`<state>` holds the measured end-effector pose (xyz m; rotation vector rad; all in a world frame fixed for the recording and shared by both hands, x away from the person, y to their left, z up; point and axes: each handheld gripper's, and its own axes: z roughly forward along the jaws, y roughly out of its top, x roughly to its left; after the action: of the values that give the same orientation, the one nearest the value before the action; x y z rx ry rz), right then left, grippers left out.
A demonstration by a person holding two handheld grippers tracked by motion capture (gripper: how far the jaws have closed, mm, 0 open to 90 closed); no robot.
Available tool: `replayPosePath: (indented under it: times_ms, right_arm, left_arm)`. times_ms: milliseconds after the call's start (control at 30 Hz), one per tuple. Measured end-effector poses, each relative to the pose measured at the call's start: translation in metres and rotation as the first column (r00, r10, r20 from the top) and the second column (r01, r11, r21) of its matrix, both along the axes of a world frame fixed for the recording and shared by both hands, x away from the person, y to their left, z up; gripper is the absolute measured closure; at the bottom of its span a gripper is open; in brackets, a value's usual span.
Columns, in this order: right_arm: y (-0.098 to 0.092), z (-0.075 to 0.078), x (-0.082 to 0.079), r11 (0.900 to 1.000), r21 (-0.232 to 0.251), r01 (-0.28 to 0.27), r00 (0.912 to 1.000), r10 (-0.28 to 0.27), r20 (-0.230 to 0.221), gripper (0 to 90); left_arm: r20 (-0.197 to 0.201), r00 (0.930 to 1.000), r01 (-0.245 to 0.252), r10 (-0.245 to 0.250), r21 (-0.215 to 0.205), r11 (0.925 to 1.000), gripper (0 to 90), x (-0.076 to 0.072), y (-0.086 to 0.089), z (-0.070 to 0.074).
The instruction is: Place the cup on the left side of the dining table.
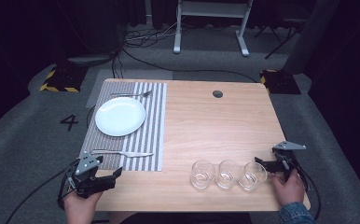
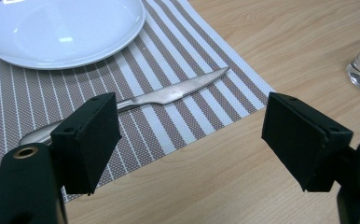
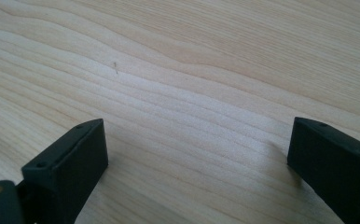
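at the near right of the desk: the right gripper (image 1: 267,166) sits just beside the rightmost of three clear, short glass tumblers (image 1: 252,176), its fingers spread wide and holding nothing.
near left corner: the left gripper (image 1: 104,178) hovers over the light wooden desk (image 1: 206,126) just off the near edge of the grey-and-white striped placemat (image 1: 143,140), fingers also wide apart and empty.
step in hand: judged as reaching for the rightmost tumbler to bring it into the place setting.
how to do it well: lower the right fingers so one passes each side of the glass wall, low on the body and not at the rim, then close gently; clear glass is slick and may slip or tip.
watch for: the middle tumbler (image 1: 227,173) stands very close by, so come in from the right side to avoid knocking it.
tumbler versus right fingers: just beside them, to their left in the high view, not yet between them; the right gripper view has bare wood between the fingers.
left fingers: the silver table knife (image 2: 169,95) lies on the placemat just beyond them, near the round white plate (image 2: 61,32).
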<state>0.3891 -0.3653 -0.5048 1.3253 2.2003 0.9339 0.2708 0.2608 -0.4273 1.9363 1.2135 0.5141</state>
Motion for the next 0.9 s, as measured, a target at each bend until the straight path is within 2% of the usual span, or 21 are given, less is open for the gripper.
replayPosePath:
  times_ms: [100,267,300,433,567,733,900]
  right_arm:
    - [0.000,0.000,0.000,1.000,0.000,0.000,1.0000,0.000,0.000,5.3]
    - [0.000,0.000,0.000,1.000,0.000,0.000,1.0000,0.000,0.000,5.3]
    - [0.000,0.000,0.000,1.000,0.000,0.000,1.0000,0.000,0.000,5.3]
    - [0.000,0.000,0.000,1.000,0.000,0.000,1.0000,0.000,0.000,5.3]
    - [0.000,0.000,0.000,1.000,0.000,0.000,1.0000,0.000,0.000,5.3]
    - [0.000,0.000,0.000,1.000,0.000,0.000,1.0000,0.000,0.000,5.3]
    - [0.000,0.000,0.000,1.000,0.000,0.000,1.0000,0.000,0.000,5.3]
  left_arm:
    - [0.007,1.0000,-0.008,0.007,0.016,0.9998,19.5,0.000,-0.001,0.002]
    - [0.030,0.9995,0.001,-0.002,0.014,0.9999,19.5,-0.001,-0.002,0.009]
    - [0.045,0.9990,0.002,-0.002,0.004,1.0000,19.5,-0.001,-0.004,0.012]
    - [0.055,0.9985,0.008,-0.008,-0.007,0.9999,19.5,-0.002,-0.006,0.016]
    - [0.068,0.9970,0.039,-0.038,-0.011,0.9992,19.5,-0.001,-0.013,0.021]
    - [0.067,0.9952,0.070,-0.071,0.011,0.9975,19.4,0.000,-0.022,0.025]
    - [0.071,0.9925,0.100,-0.100,0.006,0.9950,19.4,0.002,-0.030,0.028]
